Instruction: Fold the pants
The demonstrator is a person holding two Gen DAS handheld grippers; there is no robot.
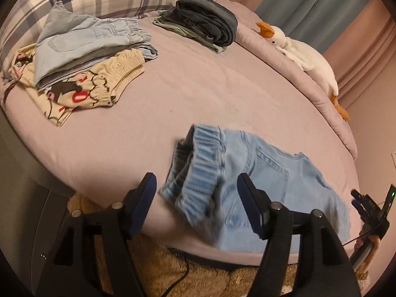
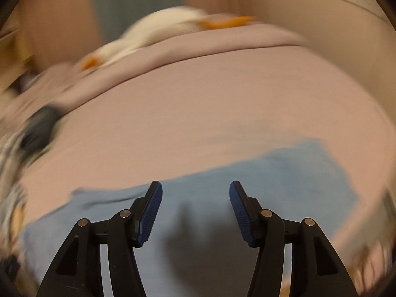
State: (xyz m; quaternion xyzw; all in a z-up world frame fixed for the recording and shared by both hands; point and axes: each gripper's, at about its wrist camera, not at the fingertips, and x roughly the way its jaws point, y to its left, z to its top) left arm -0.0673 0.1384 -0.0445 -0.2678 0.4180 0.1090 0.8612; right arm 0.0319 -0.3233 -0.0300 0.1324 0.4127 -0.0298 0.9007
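pants (image 1: 259, 173) near bed (image 1: 173, 86) edge, clothing stacks (image 1: 86, 49) behind

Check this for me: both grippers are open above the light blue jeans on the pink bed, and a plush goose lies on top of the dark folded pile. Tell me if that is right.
One detail is wrong. The plush goose lies along the far edge of the bed, apart from the dark folded pile, as the left wrist view shows. The rest holds: the left gripper and right gripper are open above the light blue jeans.
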